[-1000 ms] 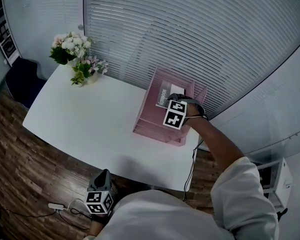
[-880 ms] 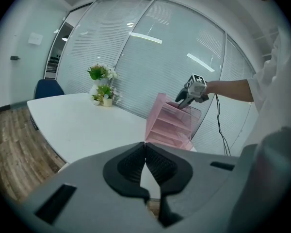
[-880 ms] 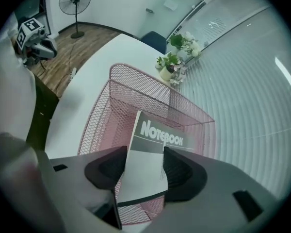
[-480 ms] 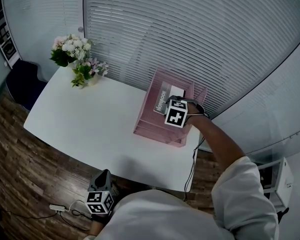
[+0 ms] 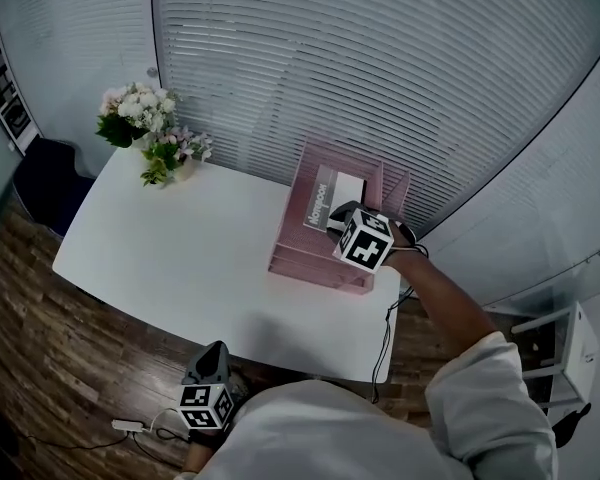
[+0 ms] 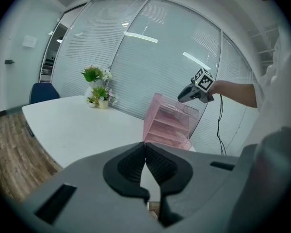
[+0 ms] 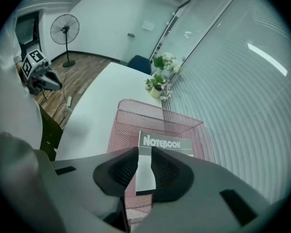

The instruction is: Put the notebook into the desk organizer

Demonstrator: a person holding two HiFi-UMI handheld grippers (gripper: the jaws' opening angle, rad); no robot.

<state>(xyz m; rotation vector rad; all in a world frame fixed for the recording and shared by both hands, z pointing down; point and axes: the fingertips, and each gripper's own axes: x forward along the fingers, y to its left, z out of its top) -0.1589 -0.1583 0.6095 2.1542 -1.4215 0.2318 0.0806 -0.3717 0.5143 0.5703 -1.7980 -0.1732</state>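
The grey and white notebook (image 5: pixel 327 199) (image 7: pixel 167 143) lies flat in the top tray of the pink mesh desk organizer (image 5: pixel 298 260) (image 7: pixel 132 116) (image 6: pixel 166 125), at the white table's (image 5: pixel 160 258) far right. My right gripper (image 5: pixel 339 218) (image 7: pixel 144 168) hovers just behind the notebook's near edge. Its jaws are closing with nothing between them; the notebook shows through the gap, beyond the pads. My left gripper (image 5: pixel 213 352) (image 6: pixel 145 163) hangs low off the table's front edge, over the floor, shut and empty.
Two flower pots (image 5: pixel 148 123) stand at the table's far left corner. Window blinds run close behind the organizer. A blue chair (image 5: pixel 38 164) sits at the left end, a cable (image 5: pixel 385 323) hangs off the right edge, and a standing fan (image 7: pixel 64 31) is across the room.
The right gripper has drawn back and to the right, away from the notebook, which now lies free in the top tray. The left gripper has stayed put.
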